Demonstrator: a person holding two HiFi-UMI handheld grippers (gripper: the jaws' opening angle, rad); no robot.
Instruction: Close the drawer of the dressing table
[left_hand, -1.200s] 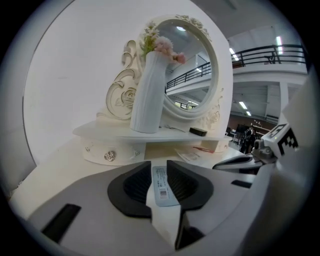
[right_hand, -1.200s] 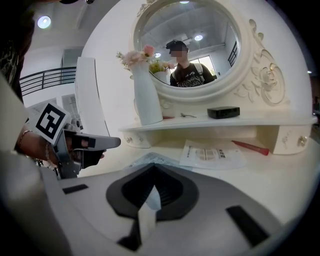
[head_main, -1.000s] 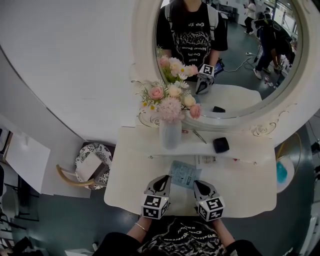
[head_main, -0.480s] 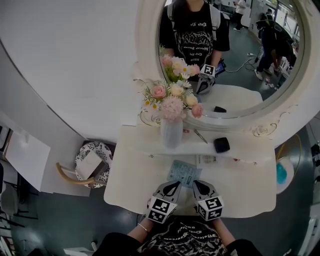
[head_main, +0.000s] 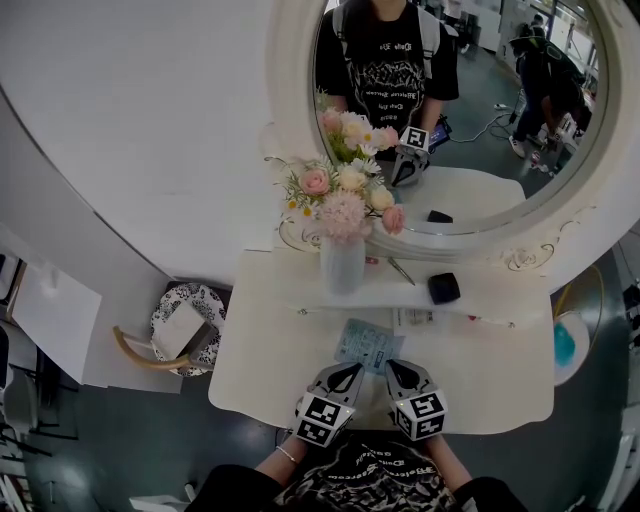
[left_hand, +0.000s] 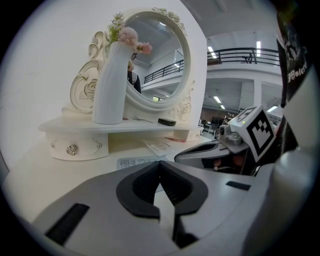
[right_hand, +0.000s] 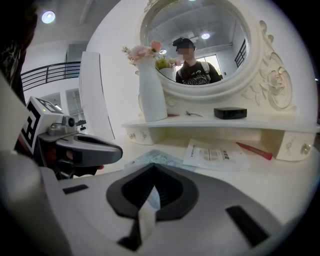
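Both tongs are pressed together and empty, the left tongs (head_main: 345, 372) and right tongs (head_main: 395, 372) side by side over the near edge of the desk (head_main: 260, 360). The drawer shows in no view (I judge it sits under that edge, below the tongs). I'd push its front evenly with both tips, straight toward the mirror (head_main: 480, 120), gently enough to spare the vase (head_main: 341, 268).

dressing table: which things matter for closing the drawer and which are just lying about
Job: dressing table; left gripper and right gripper, both shut and empty at its front edge. The drawer itself does not show.

Lying about: vase of flowers, leaflets, black box, red pen.
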